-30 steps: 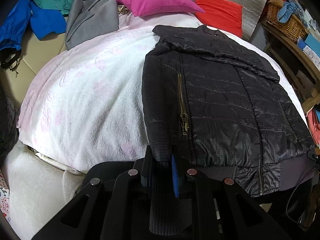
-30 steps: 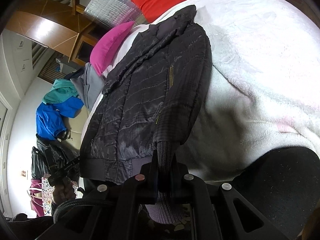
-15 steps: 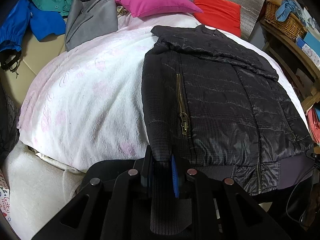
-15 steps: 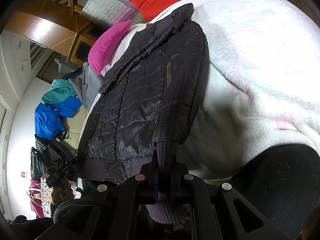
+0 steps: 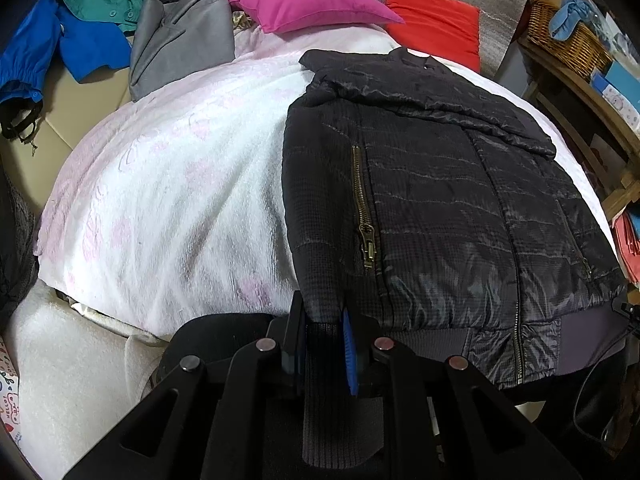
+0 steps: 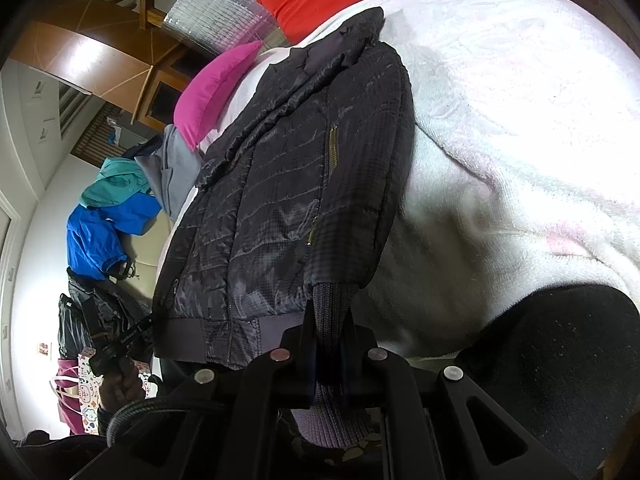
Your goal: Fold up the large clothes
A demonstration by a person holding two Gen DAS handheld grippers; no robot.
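A black quilted jacket [image 5: 432, 200] with brass zippers lies on a white and pink blanket [image 5: 180, 184], collar at the far end, hem toward me. Its sleeves lie along the body. My left gripper [image 5: 324, 344] is shut on the ribbed cuff [image 5: 332, 412] of the jacket's left sleeve at the near edge. In the right wrist view the jacket [image 6: 304, 184] runs up the frame, and my right gripper [image 6: 330, 344] is shut on the other sleeve's knit cuff [image 6: 332, 420], near the hem.
A pink pillow [image 5: 312, 2], a red cushion [image 5: 436, 24] and a grey garment [image 5: 180, 36] lie at the far end. Blue and teal clothes [image 5: 72, 28] lie at the far left. A wicker basket [image 5: 564, 32] stands on a shelf at the right.
Both grippers keep their hold on the cuffs. The jacket has shifted slightly nearer and the sleeves lie a little straighter.
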